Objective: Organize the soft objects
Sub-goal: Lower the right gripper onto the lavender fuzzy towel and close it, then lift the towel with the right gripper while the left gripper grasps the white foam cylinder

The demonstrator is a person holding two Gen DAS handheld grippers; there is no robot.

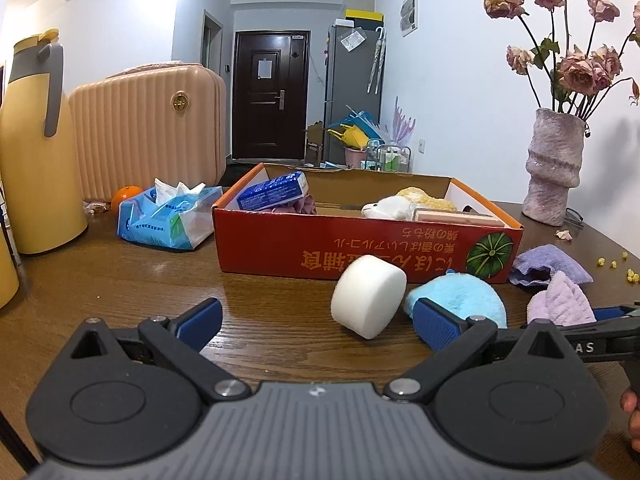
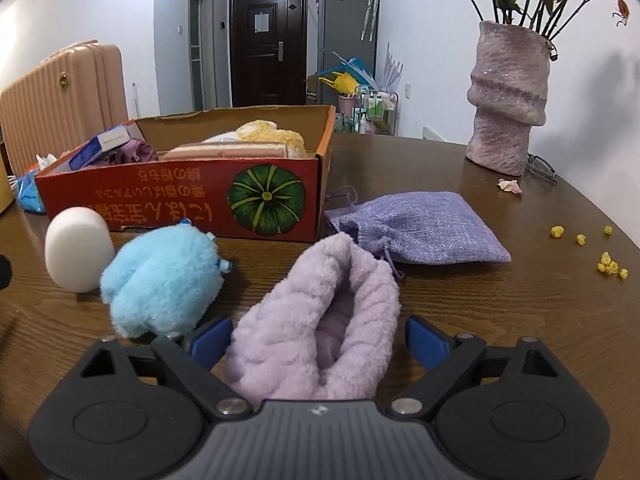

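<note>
left gripper point(image 1: 316, 322) spread wide near the white sponge point(image 1: 368, 297); right gripper point(image 2: 318, 340) gapes around the lilac fleece point(image 2: 320, 320), unclamped

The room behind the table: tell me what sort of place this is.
Most likely a lived-in apartment, dining table facing the entry hall. A dark front door closes the corridor, a grey fridge stands beside it, and a pink suitcase and a vase of dried roses flank the table.

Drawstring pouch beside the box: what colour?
Lilac purple knit drawstring pouch, matching cord; clearest in the right wrist view.
</note>
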